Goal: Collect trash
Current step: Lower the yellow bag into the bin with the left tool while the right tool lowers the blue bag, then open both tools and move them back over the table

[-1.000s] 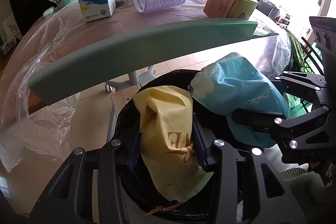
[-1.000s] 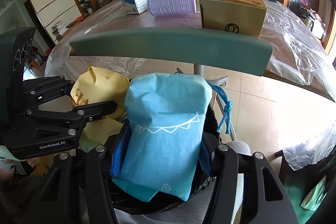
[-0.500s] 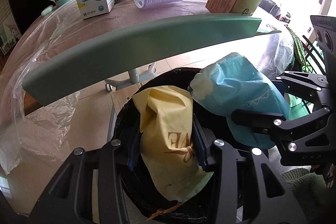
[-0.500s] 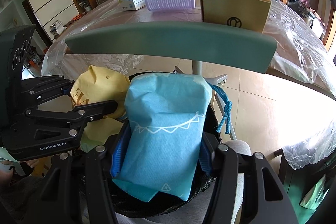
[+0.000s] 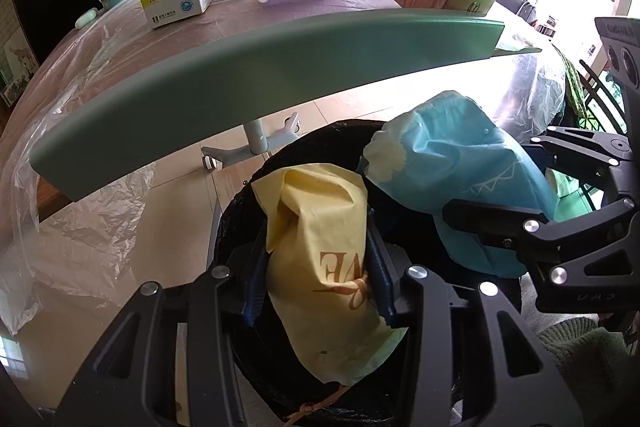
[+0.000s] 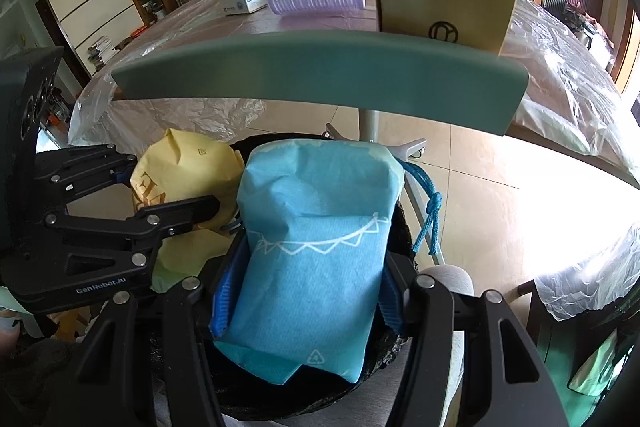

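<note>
Right now both bags hang directly over the black-lined trash bin [image 5: 248, 227], and that is the relation the drop depends on. The left gripper [image 5: 316, 267] has its jaws pressed in on the yellow bag [image 5: 320, 239], pinching it across the middle, its long axis running along the fingers and its lower end dangling toward the bin's mouth. Just beside it, the right gripper [image 6: 308, 291] clamps the blue drawstring bag [image 6: 316, 251] the same way, lengthwise between the blue pads [image 6: 224, 291], cord hanging off the right side. Neither arm looks nearer; the two bags sit almost touching above the opening. The green chair back [image 6: 320, 71] crosses beyond them. Judging by this, a simple release should land both inside.
</note>
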`<state>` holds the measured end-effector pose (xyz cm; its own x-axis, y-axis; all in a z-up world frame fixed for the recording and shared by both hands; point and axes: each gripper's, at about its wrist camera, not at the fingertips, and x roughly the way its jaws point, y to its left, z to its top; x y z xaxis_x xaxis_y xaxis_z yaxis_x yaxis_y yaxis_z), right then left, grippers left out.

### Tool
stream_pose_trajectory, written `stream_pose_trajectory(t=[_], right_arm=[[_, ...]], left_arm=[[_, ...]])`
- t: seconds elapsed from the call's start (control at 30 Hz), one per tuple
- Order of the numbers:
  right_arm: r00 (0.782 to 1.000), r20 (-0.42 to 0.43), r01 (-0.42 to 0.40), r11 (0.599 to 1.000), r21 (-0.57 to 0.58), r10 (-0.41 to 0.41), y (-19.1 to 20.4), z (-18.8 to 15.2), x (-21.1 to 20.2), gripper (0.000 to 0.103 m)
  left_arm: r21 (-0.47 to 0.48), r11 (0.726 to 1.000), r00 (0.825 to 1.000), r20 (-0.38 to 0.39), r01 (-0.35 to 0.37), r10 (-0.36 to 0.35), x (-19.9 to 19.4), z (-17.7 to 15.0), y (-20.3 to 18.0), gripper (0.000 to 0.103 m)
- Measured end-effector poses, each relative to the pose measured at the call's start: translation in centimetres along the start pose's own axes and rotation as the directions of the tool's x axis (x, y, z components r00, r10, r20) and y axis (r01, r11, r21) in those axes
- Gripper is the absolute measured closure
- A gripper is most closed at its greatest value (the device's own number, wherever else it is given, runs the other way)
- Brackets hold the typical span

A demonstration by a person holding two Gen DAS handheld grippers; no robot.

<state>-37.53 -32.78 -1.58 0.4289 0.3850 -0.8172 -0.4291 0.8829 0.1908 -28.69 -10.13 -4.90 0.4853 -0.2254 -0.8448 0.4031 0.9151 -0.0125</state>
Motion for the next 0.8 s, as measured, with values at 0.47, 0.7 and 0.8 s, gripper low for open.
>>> stream_pose_trajectory(t=[0.47, 0.7, 0.8], right_arm=[[1.0, 0.01, 0.013, 1.0, 0.02, -0.013, -0.4, -0.1, -0.7, 0.046], [1.0, -0.008, 0.009, 0.999, 0.032, -0.009, -0.8, -0.3, -0.5, 0.046], [1.0, 0.023, 0.007, 1.0, 0.023, -0.008, -0.3, -0.2, -1.0, 0.027]], left_arm=[[-0.025, 1.0, 1.0, 0.002, 0.009, -0.009, 0.0, 0.1, 0.5, 0.058], [-0.025, 0.999, 1.0, -0.005, 0.022, -0.022, 0.4, -0.3, 0.6, 0.058], [-0.017, 1.0, 0.999, 0.029, 0.019, -0.018, 0.0, -0.3, 0.5, 0.032]])
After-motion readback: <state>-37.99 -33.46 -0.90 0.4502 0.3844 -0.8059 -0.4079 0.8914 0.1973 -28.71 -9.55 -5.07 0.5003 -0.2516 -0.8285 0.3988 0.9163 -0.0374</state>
